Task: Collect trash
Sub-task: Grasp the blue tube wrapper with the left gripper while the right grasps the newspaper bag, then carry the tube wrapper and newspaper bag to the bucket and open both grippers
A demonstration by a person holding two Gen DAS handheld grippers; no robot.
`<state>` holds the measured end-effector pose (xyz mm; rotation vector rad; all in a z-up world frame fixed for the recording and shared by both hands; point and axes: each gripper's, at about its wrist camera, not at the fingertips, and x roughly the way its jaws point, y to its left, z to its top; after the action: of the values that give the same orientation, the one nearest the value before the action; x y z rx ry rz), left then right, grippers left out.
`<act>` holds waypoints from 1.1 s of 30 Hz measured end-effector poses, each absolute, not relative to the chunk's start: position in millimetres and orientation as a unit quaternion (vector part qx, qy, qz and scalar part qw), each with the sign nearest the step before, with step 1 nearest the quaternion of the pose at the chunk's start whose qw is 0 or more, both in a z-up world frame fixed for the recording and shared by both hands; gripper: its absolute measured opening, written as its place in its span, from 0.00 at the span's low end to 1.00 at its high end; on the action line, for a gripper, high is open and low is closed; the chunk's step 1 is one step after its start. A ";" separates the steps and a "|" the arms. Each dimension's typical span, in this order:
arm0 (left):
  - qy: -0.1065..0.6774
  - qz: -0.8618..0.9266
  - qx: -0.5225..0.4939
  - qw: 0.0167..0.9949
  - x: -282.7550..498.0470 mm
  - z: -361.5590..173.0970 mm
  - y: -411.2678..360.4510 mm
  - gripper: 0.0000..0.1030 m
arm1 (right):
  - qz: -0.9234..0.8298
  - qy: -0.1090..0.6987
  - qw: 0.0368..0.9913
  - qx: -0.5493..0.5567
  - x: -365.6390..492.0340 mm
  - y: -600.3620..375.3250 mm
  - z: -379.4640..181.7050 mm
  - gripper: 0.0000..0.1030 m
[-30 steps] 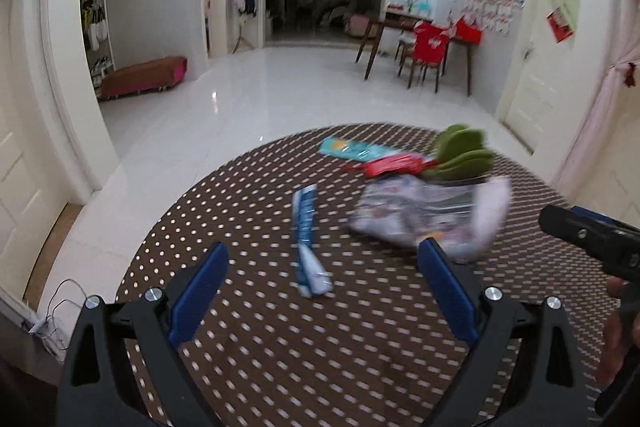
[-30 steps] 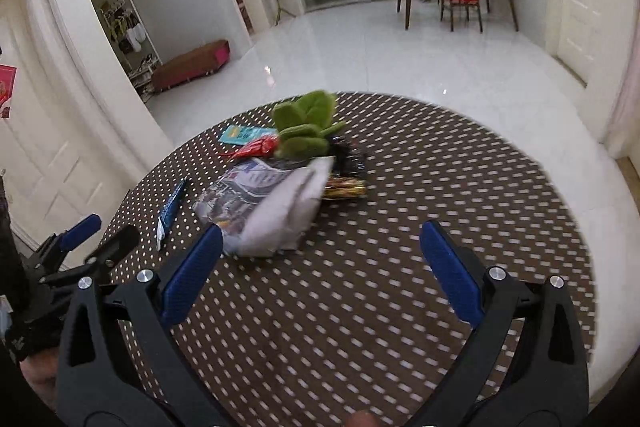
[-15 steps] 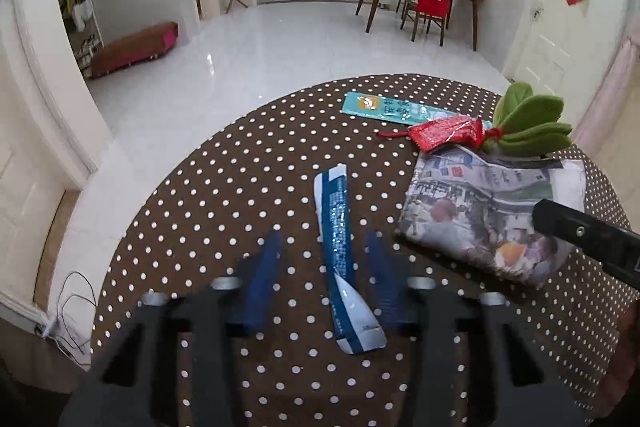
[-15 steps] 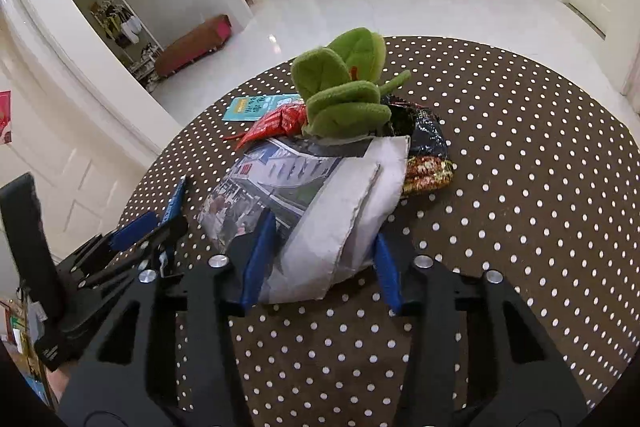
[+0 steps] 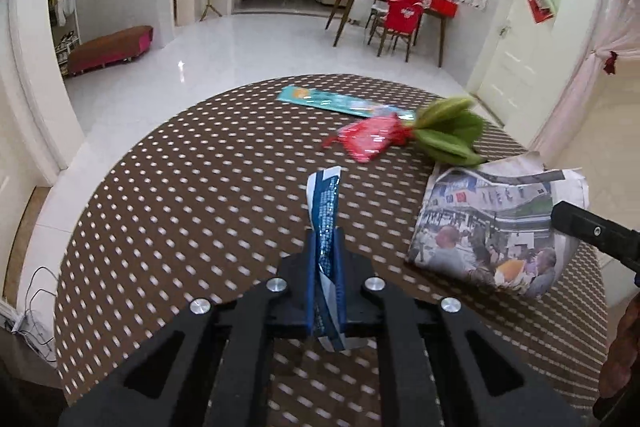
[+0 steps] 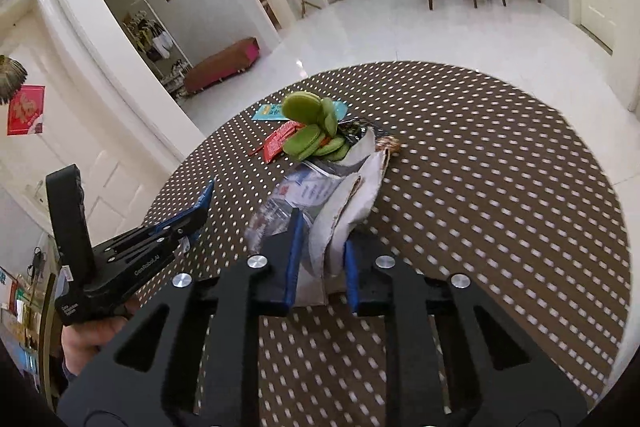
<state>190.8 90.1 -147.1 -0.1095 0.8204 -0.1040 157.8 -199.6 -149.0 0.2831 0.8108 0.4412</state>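
My left gripper (image 5: 325, 267) is shut on a blue and white wrapper (image 5: 326, 211) and holds it a little above the round dotted table (image 5: 192, 187). My right gripper (image 6: 320, 267) is shut on a folded newspaper (image 6: 344, 203), which also shows at the right of the left wrist view (image 5: 488, 231). A red wrapper (image 5: 370, 139) and a teal flat packet (image 5: 340, 101) lie farther back. The left gripper also shows in the right wrist view (image 6: 192, 219).
A green plush plant (image 5: 452, 135) stands on the table behind the newspaper, with a dark shiny wrapper (image 6: 354, 129) beside it. White tiled floor surrounds the table. A dining table with red chair (image 5: 400, 19) stands far back.
Both grippers moved forward and shut: the left on the blue wrapper, the right on the newspaper. Both items now look lifted off the table.
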 end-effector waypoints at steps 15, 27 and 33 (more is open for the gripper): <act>0.385 -0.123 -0.048 0.914 155.9 -138.2 8.4 0.08 | 0.183 0.408 0.877 0.177 116.4 -274.3 -169.5 0.56; 0.371 -0.135 -0.050 0.917 147.0 -123.5 -12.0 0.08 | 0.197 0.352 0.899 0.173 103.4 -281.7 -142.3 0.15; 0.361 -0.168 -0.050 0.916 150.9 -112.4 -42.5 0.08 | 0.170 0.316 0.914 0.187 87.9 -324.6 -116.9 0.14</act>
<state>150.9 -42.5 -112.4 -0.1025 0.7437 -0.3449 87.9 -324.6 -116.9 0.3846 0.6512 0.3497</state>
